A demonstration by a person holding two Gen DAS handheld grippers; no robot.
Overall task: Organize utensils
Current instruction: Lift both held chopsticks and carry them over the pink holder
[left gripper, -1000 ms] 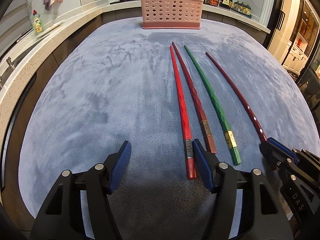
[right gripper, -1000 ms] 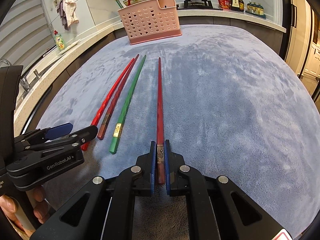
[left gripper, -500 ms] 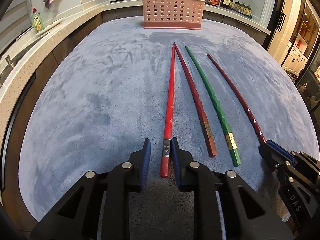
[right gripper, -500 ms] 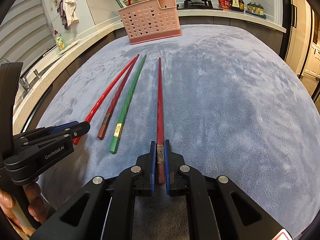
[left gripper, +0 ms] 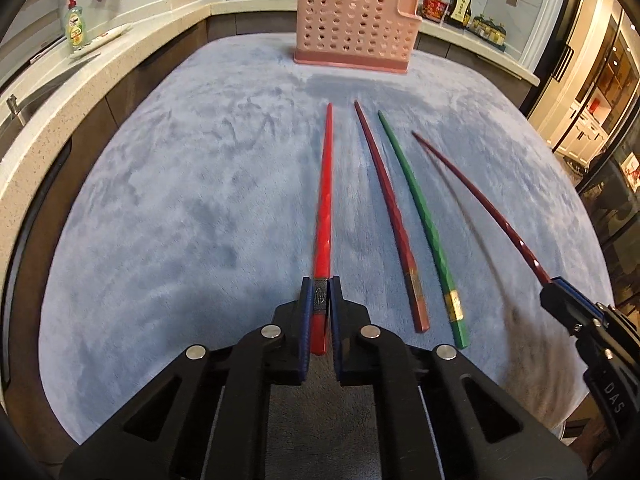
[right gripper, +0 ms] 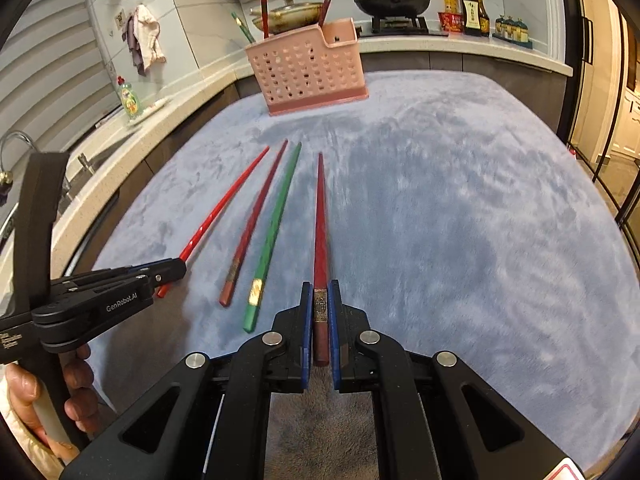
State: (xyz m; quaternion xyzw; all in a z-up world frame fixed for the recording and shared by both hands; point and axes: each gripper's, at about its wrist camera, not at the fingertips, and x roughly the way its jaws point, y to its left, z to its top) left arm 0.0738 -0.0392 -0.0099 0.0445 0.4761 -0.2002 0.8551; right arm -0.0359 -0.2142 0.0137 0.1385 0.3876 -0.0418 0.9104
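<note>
1. The left gripper [left gripper: 320,312], its jaws just closed, clamps the bright red chopstick [left gripper: 325,208] at its banded thick end; the right gripper [right gripper: 320,320] pinches the dark red chopstick [right gripper: 320,232] the same way
2. Thin, stiff and glossy, they look light but liable to swivel; a grip near the band seems safest
3. A brown-red chopstick [left gripper: 390,216] and a green chopstick [left gripper: 420,224] lie between them on the blue cloth [left gripper: 180,200], tips toward the pink holder [left gripper: 354,28], which already holds chopsticks
</note>
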